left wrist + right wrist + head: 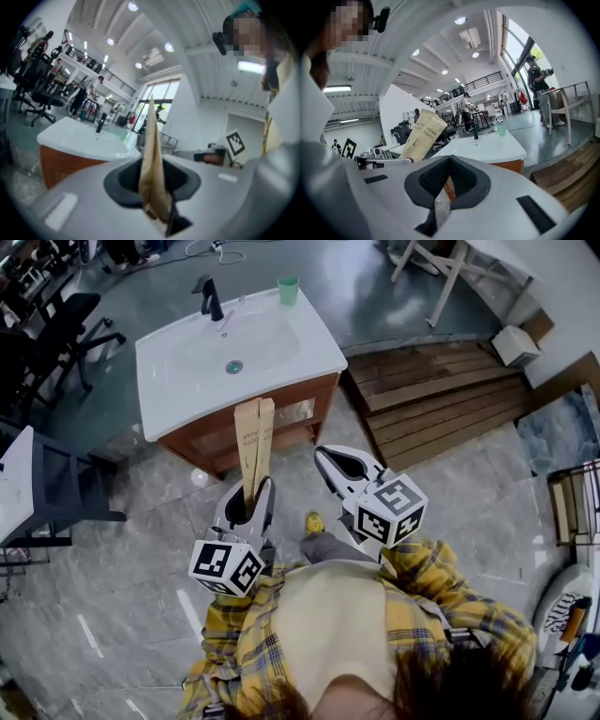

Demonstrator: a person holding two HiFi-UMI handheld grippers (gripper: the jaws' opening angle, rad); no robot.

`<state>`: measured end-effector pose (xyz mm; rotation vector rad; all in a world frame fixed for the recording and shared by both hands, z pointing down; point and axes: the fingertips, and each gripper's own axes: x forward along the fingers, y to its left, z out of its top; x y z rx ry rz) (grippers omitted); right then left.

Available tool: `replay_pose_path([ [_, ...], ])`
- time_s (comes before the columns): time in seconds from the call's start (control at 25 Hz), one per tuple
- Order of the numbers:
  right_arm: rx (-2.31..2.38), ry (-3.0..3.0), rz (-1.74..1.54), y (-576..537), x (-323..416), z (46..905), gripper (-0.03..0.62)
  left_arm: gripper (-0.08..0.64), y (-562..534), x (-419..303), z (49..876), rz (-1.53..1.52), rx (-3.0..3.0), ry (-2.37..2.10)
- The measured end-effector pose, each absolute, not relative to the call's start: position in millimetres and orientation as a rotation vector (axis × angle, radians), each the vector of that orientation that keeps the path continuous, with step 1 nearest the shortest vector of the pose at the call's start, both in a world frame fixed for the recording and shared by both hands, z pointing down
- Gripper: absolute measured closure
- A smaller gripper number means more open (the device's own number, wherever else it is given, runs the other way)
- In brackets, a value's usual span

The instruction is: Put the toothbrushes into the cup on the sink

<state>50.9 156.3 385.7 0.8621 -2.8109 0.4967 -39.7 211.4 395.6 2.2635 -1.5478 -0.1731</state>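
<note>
My left gripper [251, 498] is shut on two tan cardboard toothbrush packages [254, 448] that stand upright out of its jaws, below the sink's front edge. In the left gripper view the packages [151, 150] show edge-on between the pads. The white sink [187, 385] on its wooden cabinet lies ahead, and the green cup [288, 289] stands on its far right corner. My right gripper [326, 457] hangs to the right of the packages, shut, with nothing seen in it. The right gripper view shows the packages [423, 133], the sink [487, 149] and the cup [502, 128].
A black faucet [210, 298] stands at the sink's back. A wooden pallet [441, 381] lies on the floor right of the sink. Black office chairs [56, 329] stand at the left, and white table legs [450, 268] at the top right.
</note>
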Motion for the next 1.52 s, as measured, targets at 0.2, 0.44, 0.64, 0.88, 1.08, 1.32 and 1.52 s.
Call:
replay_pose_path([
  [0.2,0.813,-2.834,0.505,118,48,384,0.580,0.468,176,-43,393,-0.178,2.243,-1.574],
  [0.44,0.725,-2.877,0.509,85,46,385,0.580,0.468,133,-36,392,-0.192,2.240,-1.578],
  [0.64,0.707,-2.865,0.511,59,51,391,0.578,0.467,106,-30,393,-0.199,2.234,-1.585],
  [0.88,0.723,-2.864,0.558,41,59,394,0.578,0.467,91,-28,395,-0.187,2.219,-1.581],
  [1.08,0.704,-2.919,0.593,31,57,387,0.578,0.468,74,-27,394,-0.222,2.214,-1.544],
  [1.32,0.731,-2.899,0.583,3,46,391,0.578,0.467,36,-33,394,-0.240,2.251,-1.479],
  [1.52,0.759,-2.900,0.573,-32,25,386,0.577,0.468,-4,-55,393,-0.257,2.267,-1.436],
])
